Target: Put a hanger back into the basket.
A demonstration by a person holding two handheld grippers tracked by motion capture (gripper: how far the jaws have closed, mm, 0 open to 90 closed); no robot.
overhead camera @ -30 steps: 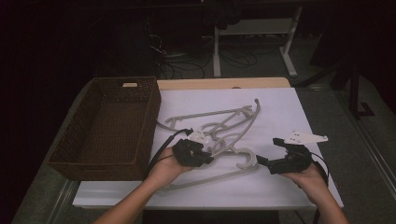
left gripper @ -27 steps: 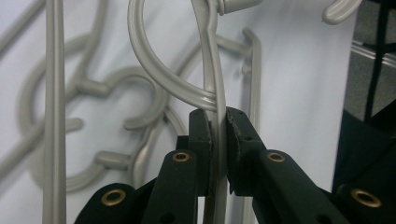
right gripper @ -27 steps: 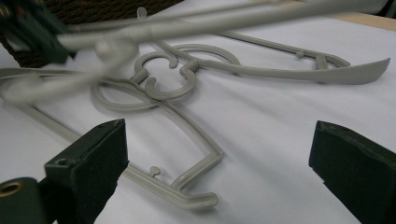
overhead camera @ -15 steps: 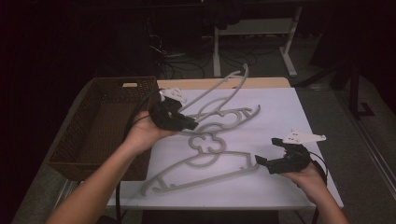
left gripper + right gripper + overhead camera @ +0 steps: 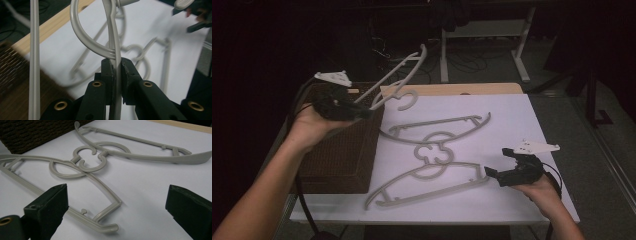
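My left gripper is raised over the wicker basket and shut on a grey plastic hanger, which slants up and to the right in the air. In the left gripper view both pads pinch the held hanger's thin bar just below its hook. Two more grey hangers lie flat on the white table, the far one and the near one, with their hooks interlocked. My right gripper rests open at the near hanger's right end, its jaws wide apart.
The dark brown basket stands at the table's left edge. A wooden strip runs along the back of the table. Table legs and cables show on the dark floor behind. Bare white surface lies at the right and front.
My left hand has lifted one hanger off the pile and carried it up and left, over the basket. The two remaining hangers shifted slightly. The right hand has kept still.
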